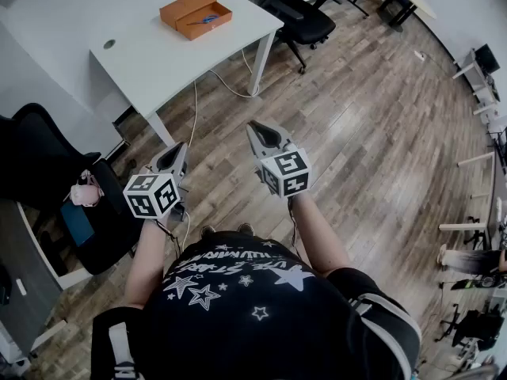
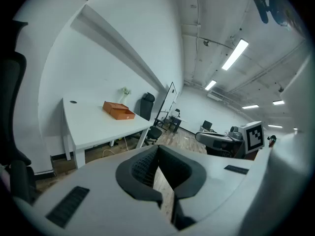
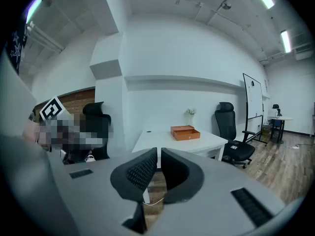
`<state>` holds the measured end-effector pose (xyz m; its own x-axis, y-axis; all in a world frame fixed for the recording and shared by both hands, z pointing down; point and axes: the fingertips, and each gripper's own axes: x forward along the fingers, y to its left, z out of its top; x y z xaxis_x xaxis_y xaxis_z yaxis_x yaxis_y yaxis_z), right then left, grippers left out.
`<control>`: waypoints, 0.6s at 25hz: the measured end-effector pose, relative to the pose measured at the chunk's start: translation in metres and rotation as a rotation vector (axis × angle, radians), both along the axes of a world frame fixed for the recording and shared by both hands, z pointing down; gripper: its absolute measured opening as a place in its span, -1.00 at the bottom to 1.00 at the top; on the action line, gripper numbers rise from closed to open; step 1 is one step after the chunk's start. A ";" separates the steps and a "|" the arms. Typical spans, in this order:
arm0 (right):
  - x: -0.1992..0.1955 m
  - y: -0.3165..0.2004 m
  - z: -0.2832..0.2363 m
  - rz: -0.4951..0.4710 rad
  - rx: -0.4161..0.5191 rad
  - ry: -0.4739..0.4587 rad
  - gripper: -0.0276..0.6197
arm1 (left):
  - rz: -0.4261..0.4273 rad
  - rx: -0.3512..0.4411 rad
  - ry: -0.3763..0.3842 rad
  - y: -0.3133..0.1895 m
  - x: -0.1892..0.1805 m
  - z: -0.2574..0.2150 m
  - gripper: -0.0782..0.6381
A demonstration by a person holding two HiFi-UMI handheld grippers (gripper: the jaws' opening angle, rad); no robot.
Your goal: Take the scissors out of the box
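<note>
An open orange box lies on the far end of a white table, well ahead of me. Blue-handled scissors lie inside its tray. The left gripper view has the box small on the table, and the right gripper view shows the box from the table's end. Both grippers hang over the wooden floor, far short of the table. My left gripper is shut with nothing in it, and my right gripper is shut and empty too.
A black office chair stands right of the table, another black chair to my left. Cables hang under the table. A whiteboard stands by the wall. Wooden floor lies between me and the table.
</note>
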<state>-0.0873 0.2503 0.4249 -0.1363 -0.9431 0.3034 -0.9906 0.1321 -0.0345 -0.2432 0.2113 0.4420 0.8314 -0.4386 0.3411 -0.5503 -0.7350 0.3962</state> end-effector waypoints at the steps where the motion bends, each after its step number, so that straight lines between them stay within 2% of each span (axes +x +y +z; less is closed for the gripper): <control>1: -0.003 0.000 0.001 0.001 -0.005 0.013 -0.74 | 0.003 0.006 0.004 0.000 0.000 -0.002 -0.73; 8: -0.023 -0.004 0.000 0.000 -0.001 0.020 -0.74 | 0.049 0.014 0.009 -0.001 -0.004 -0.007 -0.73; 15: -0.039 0.000 0.007 0.010 -0.025 0.032 -0.74 | 0.062 -0.028 0.006 0.002 -0.025 0.004 -0.73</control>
<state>-0.1264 0.2504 0.4321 -0.1167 -0.9365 0.3307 -0.9926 0.1216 -0.0059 -0.2683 0.2130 0.4464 0.8588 -0.3762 0.3478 -0.5015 -0.7564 0.4200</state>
